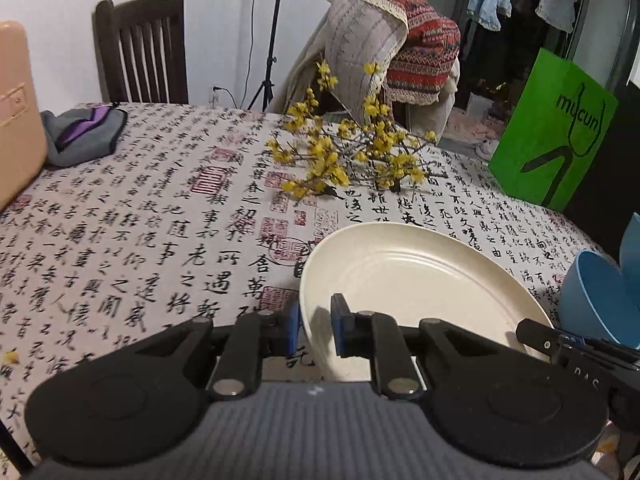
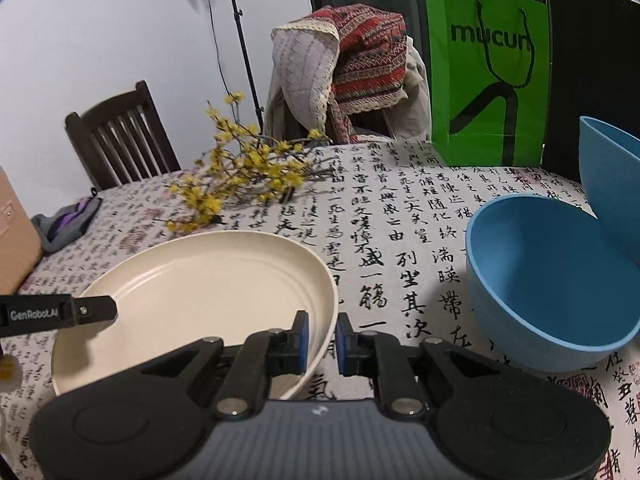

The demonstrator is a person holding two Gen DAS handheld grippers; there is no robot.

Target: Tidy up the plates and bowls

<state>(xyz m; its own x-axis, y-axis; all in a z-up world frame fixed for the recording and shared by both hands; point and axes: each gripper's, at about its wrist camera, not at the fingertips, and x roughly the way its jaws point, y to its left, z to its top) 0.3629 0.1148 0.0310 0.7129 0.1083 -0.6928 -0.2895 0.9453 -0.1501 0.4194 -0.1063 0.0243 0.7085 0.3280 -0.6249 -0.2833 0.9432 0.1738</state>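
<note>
A cream plate (image 1: 420,276) (image 2: 200,280) hangs tilted a little above the calligraphy tablecloth, held from both sides. My left gripper (image 1: 316,312) is shut on its left rim, one blue pad inside the plate and one outside. On the opposite rim my right gripper (image 2: 322,324) is shut the same way. Each view shows the other gripper's finger at the far rim. A blue bowl (image 2: 548,280) (image 1: 596,292) stands on the table to the right of the plate. A second blue bowl (image 2: 612,168) leans on edge behind it.
Yellow flowering branches (image 1: 344,152) lie on the table beyond the plate. A green paper bag (image 2: 488,80) stands at the far right edge. A grey and purple cloth (image 1: 84,132) and a tan box (image 1: 16,112) sit far left. Chairs stand behind the table.
</note>
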